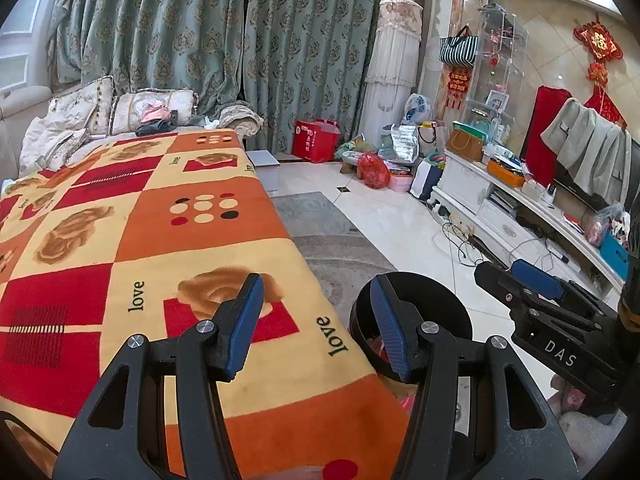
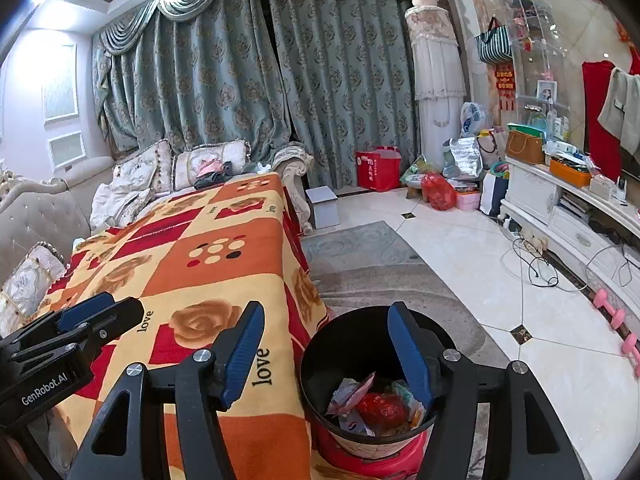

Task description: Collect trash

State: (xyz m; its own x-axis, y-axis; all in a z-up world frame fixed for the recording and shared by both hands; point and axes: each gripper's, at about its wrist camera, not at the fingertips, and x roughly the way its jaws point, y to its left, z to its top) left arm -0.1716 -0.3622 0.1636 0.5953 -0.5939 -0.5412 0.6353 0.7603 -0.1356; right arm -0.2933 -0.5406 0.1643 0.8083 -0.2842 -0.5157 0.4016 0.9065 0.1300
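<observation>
Right gripper [image 2: 326, 350] spread, nothing between pads, hovering above black bin [image 2: 320, 364] at 6 o'clock; wrappers [image 2: 376, 404] inside. Left gripper [image 1: 316, 320] likewise spread, empty. Judged: drop done. Blanket [image 2: 224, 280] bare; next, locate remaining trash.

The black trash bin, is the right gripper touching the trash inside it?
Apart. The right wrist view shows the right gripper open and empty above the black trash bin, with the trash lying lower down at the bottom.
</observation>
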